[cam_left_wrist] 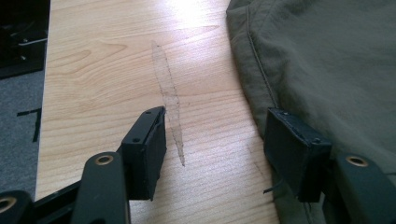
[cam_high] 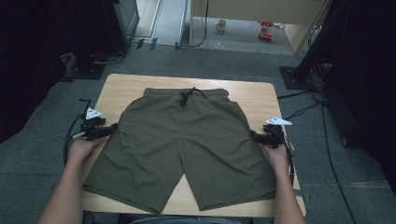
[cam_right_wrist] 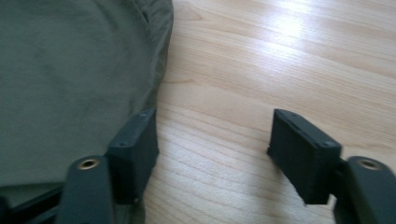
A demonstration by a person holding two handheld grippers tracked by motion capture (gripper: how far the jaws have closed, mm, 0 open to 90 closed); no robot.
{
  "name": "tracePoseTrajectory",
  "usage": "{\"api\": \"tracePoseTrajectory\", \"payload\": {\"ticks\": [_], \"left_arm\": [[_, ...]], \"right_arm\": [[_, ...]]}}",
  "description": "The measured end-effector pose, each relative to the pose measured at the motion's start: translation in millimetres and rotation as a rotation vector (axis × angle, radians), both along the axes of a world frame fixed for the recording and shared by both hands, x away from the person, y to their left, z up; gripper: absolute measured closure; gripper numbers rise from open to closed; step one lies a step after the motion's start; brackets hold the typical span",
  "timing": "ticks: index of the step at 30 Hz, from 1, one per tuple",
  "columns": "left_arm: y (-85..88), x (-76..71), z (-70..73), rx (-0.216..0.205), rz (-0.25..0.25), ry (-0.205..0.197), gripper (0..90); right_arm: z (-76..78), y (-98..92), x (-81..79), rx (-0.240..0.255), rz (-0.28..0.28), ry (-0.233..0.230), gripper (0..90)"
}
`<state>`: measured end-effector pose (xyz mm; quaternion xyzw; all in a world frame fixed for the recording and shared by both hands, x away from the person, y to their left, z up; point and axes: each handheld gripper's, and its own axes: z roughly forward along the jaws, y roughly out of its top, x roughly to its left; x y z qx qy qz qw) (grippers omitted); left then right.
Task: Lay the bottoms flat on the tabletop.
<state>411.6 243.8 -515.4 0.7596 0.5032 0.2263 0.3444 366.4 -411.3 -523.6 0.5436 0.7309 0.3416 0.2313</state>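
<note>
A pair of olive-green shorts (cam_high: 184,144) lies spread flat on the light wooden table (cam_high: 254,95), waistband toward the far edge and the two legs pointing back toward the person; the cloth is a dull, matte weave with a few soft creases across the front. A dark drawstring (cam_high: 187,95) is knotted at the middle of the waistband, its ends trailing over the fabric. The leg hems reach nearly to the near edge of the table, the left leg's hem running at a slant.

The left gripper (cam_high: 106,130) sits at the left side seam of the shorts, held in the person's left hand (cam_high: 81,148); in the left gripper view its jaws stand spread, one over bare wood and the other over the edge of the shorts (cam_left_wrist: 327,65), with a stitched seam running past it; whether that jaw touches the fabric is hard to tell. A faint strip of clear tape (cam_left_wrist: 169,100) lies on the wood between the jaws.

The right gripper (cam_high: 259,137) sits at the right side of the shorts, in the right hand (cam_high: 276,156); in the right gripper view its jaws are likewise spread, one at the rounded edge of the shorts (cam_right_wrist: 70,79), the other over bare wood; nothing is pinched between them.
</note>
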Motion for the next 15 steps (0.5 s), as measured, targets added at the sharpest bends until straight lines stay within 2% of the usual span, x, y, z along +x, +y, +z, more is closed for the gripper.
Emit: {"api": "tracePoseTrajectory", "payload": {"ticks": [4, 15], "left_arm": [[-1.8, -0.1, -0.1, 0.001, 0.005, 0.001, 36.2], [-7.4, -0.2, -0.5, 0.003, 0.03, 0.006, 30.3]], "right_arm": [[-0.6, 1.5, -0.5, -0.005, -0.04, 0.014, 19.2], [-0.6, 2.2, -1.1, -0.004, -0.052, 0.016, 18.6]]}}
